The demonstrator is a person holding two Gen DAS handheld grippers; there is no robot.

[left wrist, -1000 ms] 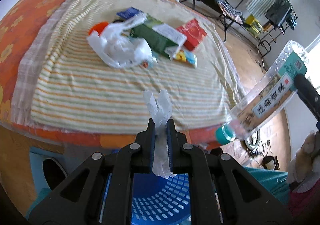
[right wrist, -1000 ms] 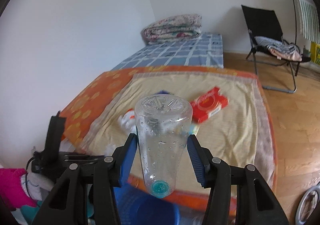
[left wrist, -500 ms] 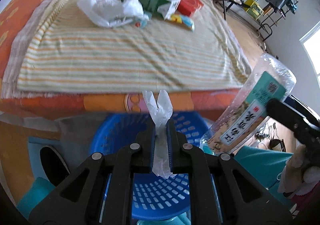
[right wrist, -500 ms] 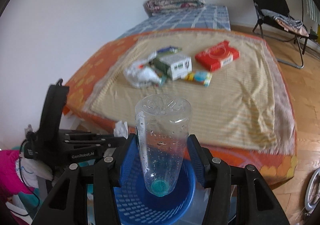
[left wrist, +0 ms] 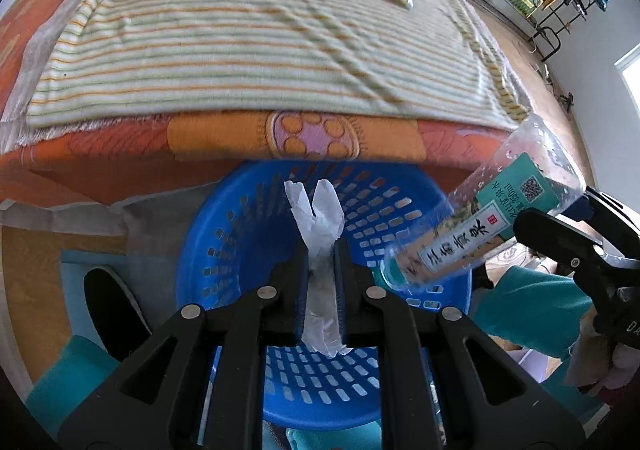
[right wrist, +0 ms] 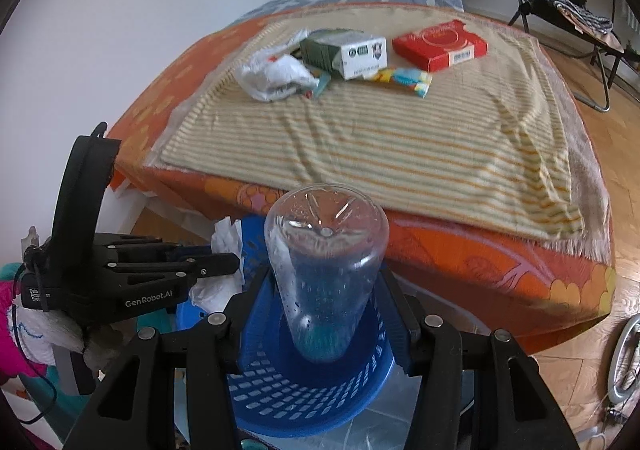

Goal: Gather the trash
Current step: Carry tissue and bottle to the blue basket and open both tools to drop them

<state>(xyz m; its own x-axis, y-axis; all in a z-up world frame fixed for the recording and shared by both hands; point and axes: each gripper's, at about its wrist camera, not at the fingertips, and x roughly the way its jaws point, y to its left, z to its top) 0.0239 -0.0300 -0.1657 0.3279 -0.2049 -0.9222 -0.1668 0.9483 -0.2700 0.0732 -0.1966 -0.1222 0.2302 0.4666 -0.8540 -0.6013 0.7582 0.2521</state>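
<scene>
The left gripper (left wrist: pixel 321 250) pinches a white tissue (left wrist: pixel 318 217) over the blue basket (left wrist: pixel 240 217). At 3 o'clock, the right gripper (right wrist: pixel 326 286) squeezes a bottle (right wrist: pixel 326 250), cap down in the basket. At 12 o'clock, more trash (right wrist: pixel 348 49) lies on the bed (right wrist: pixel 380 137).

Bright soft daylight, a blown-out window (left wrist: pixel 632 69) at the left view's right edge, striped blanket (left wrist: pixel 248 45) smeared by motion blur, strong fisheye bending and black vignette corners, glare on white wall (right wrist: pixel 120 9), faint shadows
</scene>
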